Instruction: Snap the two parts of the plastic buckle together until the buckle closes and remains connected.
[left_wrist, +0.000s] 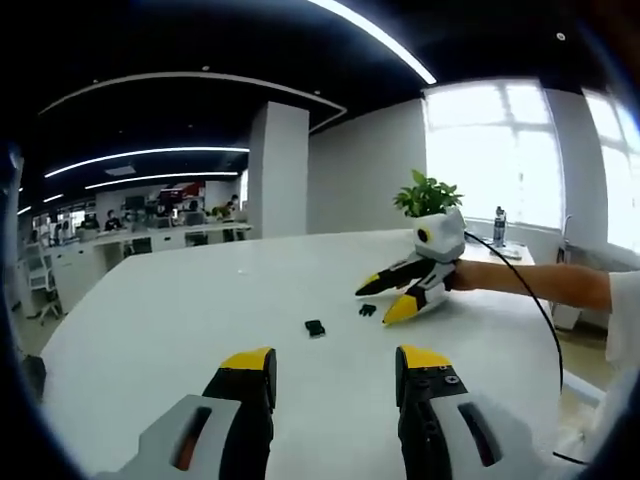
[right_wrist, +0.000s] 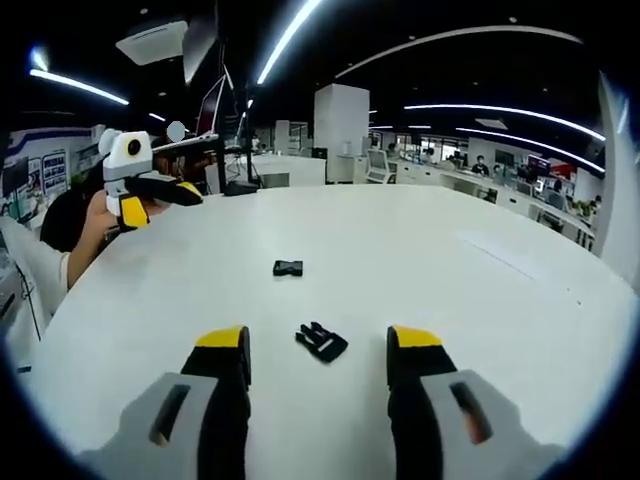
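On the white table (left_wrist: 180, 330), which spans both views, lie the two buckle parts, apart from each other and not yet joined; the step in hand is judged to be the approach, before either part is picked up.

Largest item: the table, bare around the parts; at its far edge in the left gripper view stands a potted plant (left_wrist: 428, 195) with a bottle (left_wrist: 499, 226) near it.

Next in size: the grippers. The left gripper (left_wrist: 335, 362) has its jaws wide apart with nothing between them; in the right gripper view it (right_wrist: 160, 195) is raised off the table at the left. The right gripper (right_wrist: 318, 345) has its jaws wide and unloaded; in the left gripper view it (left_wrist: 390, 298) is low over the table, tips just beside the pronged part.

Smallest items: the pronged part (right_wrist: 322, 342) lies between the right gripper's jaws, close to the camera; the socket part (right_wrist: 288, 267) lies farther out, well apart from both grippers; in the left gripper view the socket part (left_wrist: 315, 327) sits nearer, the pronged part (left_wrist: 367, 310) just beyond.

Next move, as a judgement: close the right gripper on the pronged part, bring the left gripper to the socket part, align prongs with opening, press until latched.

Writing: no brand or label legible; wall posters at the left of the right gripper view too small to read.
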